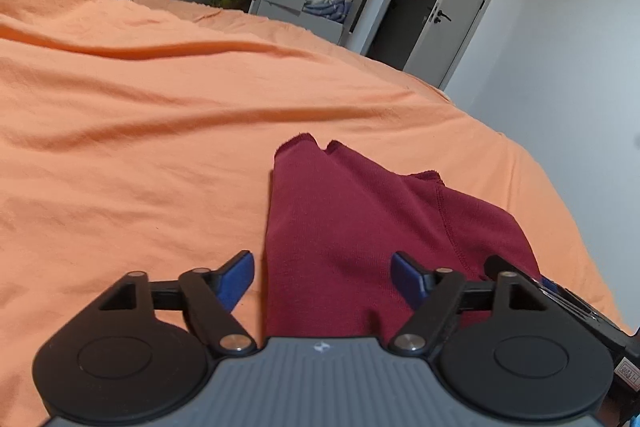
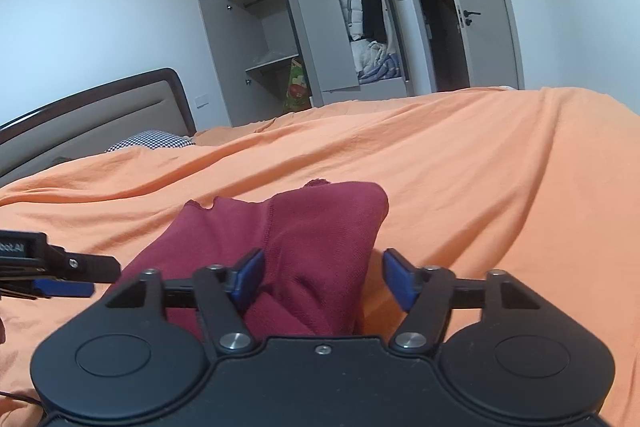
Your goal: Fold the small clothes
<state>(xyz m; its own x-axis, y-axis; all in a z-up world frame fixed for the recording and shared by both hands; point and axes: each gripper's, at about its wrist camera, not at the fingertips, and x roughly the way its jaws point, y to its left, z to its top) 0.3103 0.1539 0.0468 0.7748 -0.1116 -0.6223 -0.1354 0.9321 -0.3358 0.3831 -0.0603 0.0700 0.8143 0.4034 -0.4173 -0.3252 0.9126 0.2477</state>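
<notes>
A small dark red garment (image 1: 352,223) lies folded on the orange bed cover (image 1: 160,131). My left gripper (image 1: 322,273) is open, its blue pads wide apart over the garment's near left edge. In the right wrist view the red garment (image 2: 304,239) bulges up between the fingers of my right gripper (image 2: 323,279), which is also open; its left blue pad (image 2: 250,277) touches the cloth and the right pad stands clear of it. The left gripper's fingertip (image 2: 64,287) shows at the left edge of that view. The right gripper's finger (image 1: 560,291) shows low right in the left view.
The orange bed cover (image 2: 480,187) spreads wide all round the garment. A headboard (image 2: 100,107) and a checked pillow (image 2: 148,141) lie at the far end. Beyond the bed stand grey wardrobes with open doors (image 2: 320,27) and a room door (image 2: 480,11).
</notes>
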